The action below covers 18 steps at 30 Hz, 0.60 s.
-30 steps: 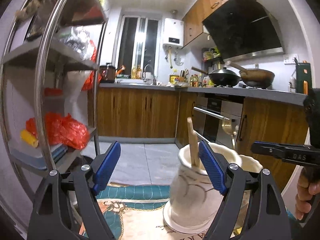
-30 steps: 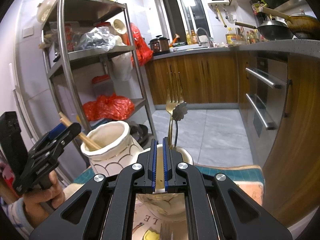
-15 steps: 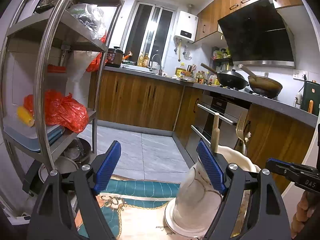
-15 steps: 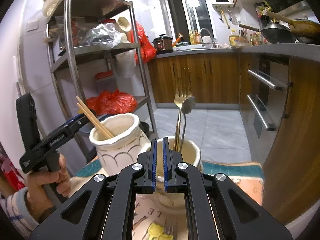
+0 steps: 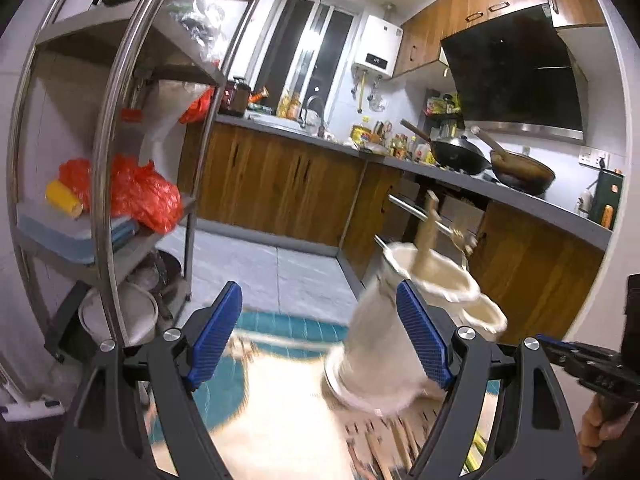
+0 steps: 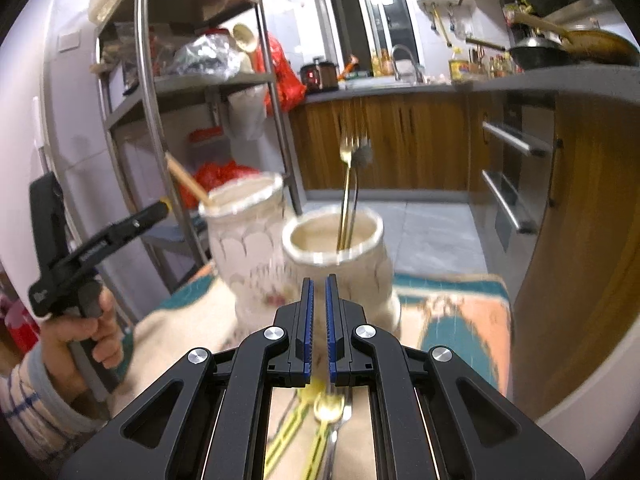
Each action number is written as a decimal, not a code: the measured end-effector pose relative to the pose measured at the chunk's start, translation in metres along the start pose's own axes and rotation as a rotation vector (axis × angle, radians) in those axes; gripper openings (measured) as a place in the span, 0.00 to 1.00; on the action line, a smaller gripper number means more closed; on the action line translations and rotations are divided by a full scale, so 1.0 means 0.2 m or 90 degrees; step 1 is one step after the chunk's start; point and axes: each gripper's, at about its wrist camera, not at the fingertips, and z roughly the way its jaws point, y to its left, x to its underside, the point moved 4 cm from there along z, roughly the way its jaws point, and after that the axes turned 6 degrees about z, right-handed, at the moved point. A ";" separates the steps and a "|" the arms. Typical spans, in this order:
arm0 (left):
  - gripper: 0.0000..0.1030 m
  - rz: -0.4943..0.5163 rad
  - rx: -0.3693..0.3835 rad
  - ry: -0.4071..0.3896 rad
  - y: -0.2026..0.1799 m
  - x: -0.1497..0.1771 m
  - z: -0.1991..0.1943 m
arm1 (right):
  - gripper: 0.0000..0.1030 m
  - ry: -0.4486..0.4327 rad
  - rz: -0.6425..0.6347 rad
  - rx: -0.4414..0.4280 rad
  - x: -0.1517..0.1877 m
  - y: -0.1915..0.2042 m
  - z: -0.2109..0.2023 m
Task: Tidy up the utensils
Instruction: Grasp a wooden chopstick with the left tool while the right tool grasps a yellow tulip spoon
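Observation:
Two cream ceramic jars stand on a patterned tablecloth. The nearer jar (image 6: 340,264) holds a gold fork (image 6: 348,184) and a dark-headed utensil. The left jar (image 6: 244,236) holds wooden chopsticks (image 6: 186,178). In the left wrist view the chopstick jar (image 5: 384,340) stands just in front of the right pad, blurred. My left gripper (image 5: 320,340) is open and empty. My right gripper (image 6: 318,320) is shut and empty, just before the fork jar. A gold spoon (image 6: 328,408), a steel utensil and yellow-green utensils (image 6: 292,432) lie on the cloth beneath it.
A steel shelf rack (image 5: 108,160) with red bags stands left of the table. Wooden cabinets and an oven (image 6: 512,184) are right and behind. The tablecloth (image 5: 280,420) covers the table; its far edge faces the tiled floor.
Both grippers have pulled back and tilted down, so the jars sit farther away and the loose utensils on the cloth show under the right gripper. Jaw states are unchanged.

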 end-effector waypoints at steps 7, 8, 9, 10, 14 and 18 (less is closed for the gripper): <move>0.55 0.039 0.043 0.081 -0.15 0.20 -0.09 | 0.07 0.107 -0.005 0.018 0.23 0.01 0.03; 0.52 0.048 0.052 0.102 -0.18 0.23 -0.10 | 0.07 0.120 -0.010 0.019 0.26 0.02 0.04; 0.48 0.055 0.058 0.117 -0.20 0.26 -0.10 | 0.07 0.136 -0.014 0.019 0.29 0.03 0.04; 0.40 0.061 0.060 0.129 -0.22 0.29 -0.10 | 0.07 0.150 -0.018 0.018 0.32 0.04 0.05; 0.27 0.087 0.069 0.216 -0.28 0.41 -0.06 | 0.07 0.202 -0.046 0.028 0.41 0.08 0.07; 0.23 0.112 0.079 0.283 -0.34 0.52 -0.02 | 0.06 0.232 -0.068 0.034 0.47 0.10 0.08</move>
